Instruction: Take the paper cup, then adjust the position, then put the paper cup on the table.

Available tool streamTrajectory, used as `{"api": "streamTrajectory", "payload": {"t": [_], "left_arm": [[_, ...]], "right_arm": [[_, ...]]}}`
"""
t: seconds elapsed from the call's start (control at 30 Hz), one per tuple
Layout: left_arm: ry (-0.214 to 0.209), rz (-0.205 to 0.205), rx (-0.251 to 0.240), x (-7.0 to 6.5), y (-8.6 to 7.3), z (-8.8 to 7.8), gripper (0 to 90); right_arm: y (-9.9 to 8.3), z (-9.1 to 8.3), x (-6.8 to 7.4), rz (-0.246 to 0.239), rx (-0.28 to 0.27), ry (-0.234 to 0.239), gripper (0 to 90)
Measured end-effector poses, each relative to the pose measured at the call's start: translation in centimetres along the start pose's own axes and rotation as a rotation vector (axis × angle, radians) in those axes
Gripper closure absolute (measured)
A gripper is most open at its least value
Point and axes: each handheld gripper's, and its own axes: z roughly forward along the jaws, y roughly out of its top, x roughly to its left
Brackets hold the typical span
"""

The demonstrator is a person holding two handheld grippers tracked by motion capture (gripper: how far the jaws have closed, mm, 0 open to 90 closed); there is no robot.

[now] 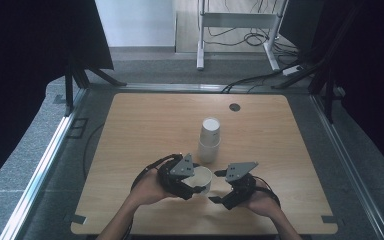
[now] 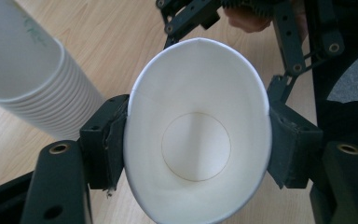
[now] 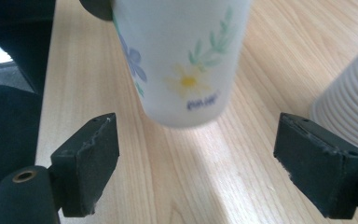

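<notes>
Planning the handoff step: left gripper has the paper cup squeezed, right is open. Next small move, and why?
Probably ease the right gripper forward so its open jaws straddle the paper cup. The cup sits just beyond its pads, and the left gripper already pinches the rim into an oval.

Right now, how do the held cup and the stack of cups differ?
The cup is single, clamped in the left tool and squeezed oval; the stack is many cups nested, standing untouched on the table, its top round. The cup tilts; the stack stands mouth-down. Both are white paper.
</notes>
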Motion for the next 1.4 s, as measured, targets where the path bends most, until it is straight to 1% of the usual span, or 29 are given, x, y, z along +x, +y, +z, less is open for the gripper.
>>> {"api": "streamTrajectory", "payload": {"t": [0.13,0.27,0.37,0.53,0.6,0.77,0.93,1.0,1.1,1.3,1.4], "left_arm": [[0.024,-0.005,0.028,0.4,-0.3,-0.2,30.9],[0.049,-0.024,0.043,0.7,-0.5,-0.5,30.9],[0.062,-0.042,0.045,1.0,-0.6,-0.7,30.8],[0.097,-0.053,0.068,1.4,-0.8,-1.1,30.8],[0.11,-0.066,0.072,1.6,-0.9,-1.3,30.7],[0.143,-0.092,0.086,2.1,-1.3,-1.7,30.7],[0.177,-0.101,0.11,2.6,-1.5,-1.9,30.8],[0.184,-0.106,0.119,2.8,-1.6,-2.0,30.8],[0.207,-0.121,0.137,3.2,-1.9,-2.1,30.7],[0.249,-0.164,0.168,4.4,-2.9,-2.2,30.6],[0.267,-0.183,0.186,5.0,-3.4,-2.3,30.5]], "right_arm": [[-0.3,-0.5,-0.3,0.026,0.005,-0.027,13.9],[-0.5,-1.0,-0.6,0.039,0.006,-0.043,13.5],[-0.6,-1.2,-0.8,0.048,0.015,-0.059,13.3],[-0.9,-1.4,-1.1,0.07,0.022,-0.082,13.1],[-1.0,-1.5,-1.2,0.079,0.026,-0.09,13.1],[-1.3,-1.9,-1.4,0.088,0.024,-0.105,13.1],[-1.4,-2.4,-1.5,0.098,0.015,-0.119,12.9],[-1.5,-2.6,-1.6,0.101,0.008,-0.118,12.7],[-1.7,-2.7,-1.7,0.105,0.007,-0.127,12.4],[-2.3,-3.0,-2.1,0.127,0.008,-0.153,8.1],[-2.6,-3.1,-2.3,0.136,0.005,-0.169,3.3]]}}
